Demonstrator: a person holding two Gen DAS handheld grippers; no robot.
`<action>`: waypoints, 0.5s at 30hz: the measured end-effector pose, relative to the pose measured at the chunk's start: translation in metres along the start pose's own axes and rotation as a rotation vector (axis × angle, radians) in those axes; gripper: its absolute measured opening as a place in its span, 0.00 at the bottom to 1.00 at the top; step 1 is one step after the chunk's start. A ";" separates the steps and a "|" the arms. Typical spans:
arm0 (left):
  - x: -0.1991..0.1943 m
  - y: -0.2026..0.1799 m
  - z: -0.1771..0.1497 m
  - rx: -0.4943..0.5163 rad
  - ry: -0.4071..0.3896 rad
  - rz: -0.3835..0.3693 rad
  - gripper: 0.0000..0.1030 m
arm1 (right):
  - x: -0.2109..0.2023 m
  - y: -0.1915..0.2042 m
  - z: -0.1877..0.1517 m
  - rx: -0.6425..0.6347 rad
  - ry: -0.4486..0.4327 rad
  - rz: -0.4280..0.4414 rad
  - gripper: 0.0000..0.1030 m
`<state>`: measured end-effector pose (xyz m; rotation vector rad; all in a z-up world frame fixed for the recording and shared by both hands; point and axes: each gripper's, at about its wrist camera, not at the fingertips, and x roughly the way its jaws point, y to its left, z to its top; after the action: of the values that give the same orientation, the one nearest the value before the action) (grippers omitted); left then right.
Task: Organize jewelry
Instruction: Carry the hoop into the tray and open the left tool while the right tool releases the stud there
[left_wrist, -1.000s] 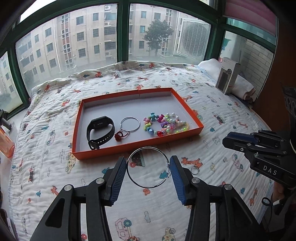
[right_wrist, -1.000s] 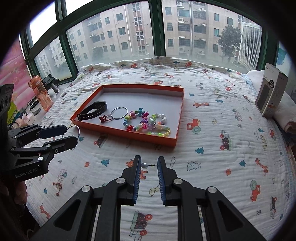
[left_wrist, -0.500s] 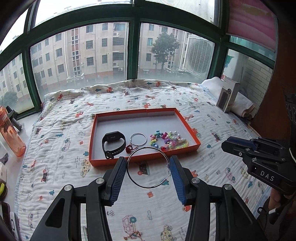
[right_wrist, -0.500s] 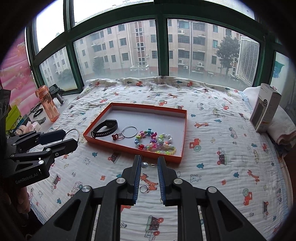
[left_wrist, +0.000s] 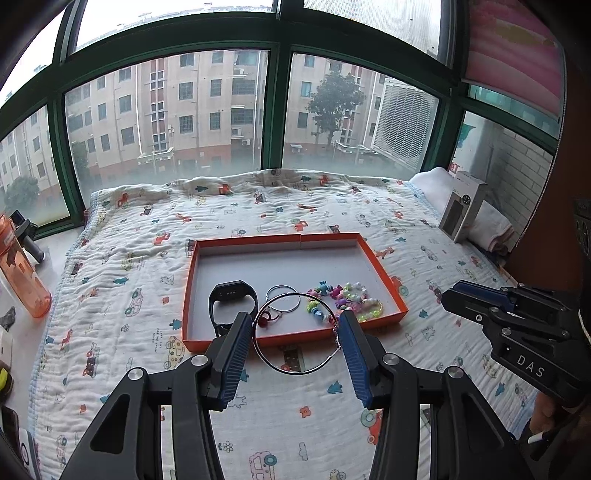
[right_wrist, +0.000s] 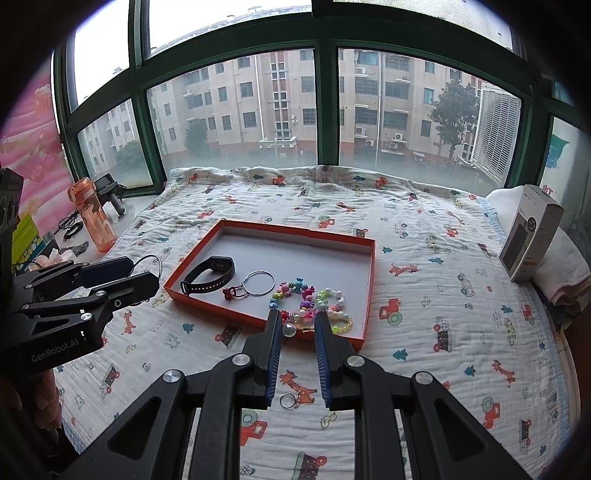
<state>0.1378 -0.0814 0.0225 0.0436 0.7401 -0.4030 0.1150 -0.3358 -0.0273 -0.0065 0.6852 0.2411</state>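
Note:
My left gripper (left_wrist: 295, 334) is shut on a large silver bangle (left_wrist: 258, 345) and holds it in the air in front of the orange tray (left_wrist: 380, 269). The tray holds a black watch band (left_wrist: 232, 301), a small silver hoop (left_wrist: 282, 294), a red charm (left_wrist: 263, 320) and coloured bead bracelets (left_wrist: 343, 299). My right gripper (right_wrist: 298, 334) holds a small pearl earring (right_wrist: 288, 329) against its left finger, above the tray's near edge (right_wrist: 221, 312). A small silver ring (right_wrist: 287, 400) lies on the quilt below it.
The tray sits on a cartoon-print quilt (right_wrist: 424, 321) on a bed under green-framed windows. A grey box (right_wrist: 530, 232) leans on a folded towel at the right. An orange bottle (right_wrist: 92, 218) stands on the sill at the left.
Both grippers have risen and pulled back from the quilt, so the tray looks smaller and farther. The bangle and the pearl earring stay in their grippers. The ring stays on the quilt.

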 end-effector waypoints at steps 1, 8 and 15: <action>0.003 0.001 0.002 -0.002 0.000 0.000 0.50 | 0.002 -0.001 0.001 0.005 0.001 0.002 0.20; 0.036 0.008 0.015 -0.021 0.021 0.008 0.50 | 0.023 -0.009 0.009 0.020 0.013 -0.003 0.20; 0.098 0.024 0.025 -0.060 0.089 0.009 0.50 | 0.062 -0.026 0.011 0.069 0.053 0.009 0.20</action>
<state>0.2285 -0.0969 -0.0262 0.0082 0.8395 -0.3715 0.1736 -0.3465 -0.0594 0.0565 0.7465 0.2267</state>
